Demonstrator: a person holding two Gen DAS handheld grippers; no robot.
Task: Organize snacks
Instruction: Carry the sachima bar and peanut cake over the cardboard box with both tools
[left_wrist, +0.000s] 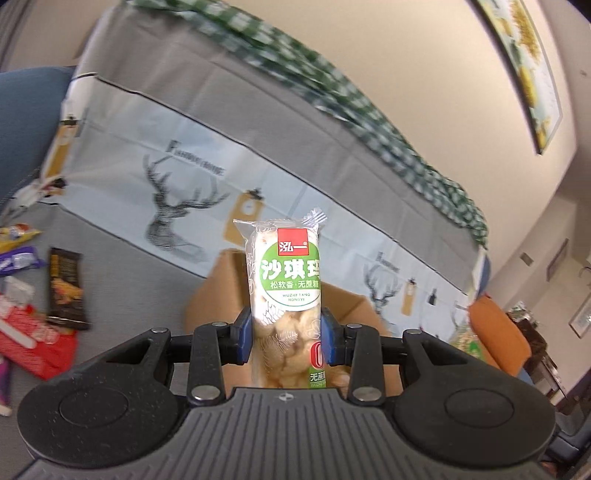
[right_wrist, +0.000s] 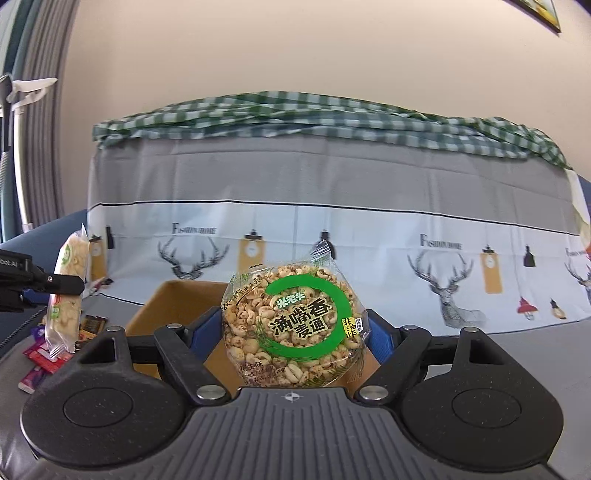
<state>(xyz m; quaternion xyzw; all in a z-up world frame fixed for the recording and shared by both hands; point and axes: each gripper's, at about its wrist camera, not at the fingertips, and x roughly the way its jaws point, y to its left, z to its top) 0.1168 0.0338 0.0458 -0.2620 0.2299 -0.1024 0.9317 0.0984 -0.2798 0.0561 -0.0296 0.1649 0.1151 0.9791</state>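
Left hand-held gripper (left_wrist: 286, 341) pinched an upright sachima bar (left_wrist: 284, 295); right hand-held gripper (right_wrist: 291, 332) clamped a round puffed-grain cake (right_wrist: 295, 325) above a cardboard box (right_wrist: 173, 306).

1. Left claw (left_wrist: 286, 336) raised, level, blue pads clamped on both sides of an upright snack bar (left_wrist: 284, 291).
2. Right claw (right_wrist: 293, 332) raised, level, spread wider, pads pressed against a round puffed-grain pack (right_wrist: 291, 325).
3. Left claw (right_wrist: 55, 284) at far left in right wrist view.

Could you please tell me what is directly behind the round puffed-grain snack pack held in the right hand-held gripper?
Behind the round puffed-grain snack pack stands an open cardboard box, with the deer-print cloth beyond. The pack and right hand-held gripper hide the box's inside.
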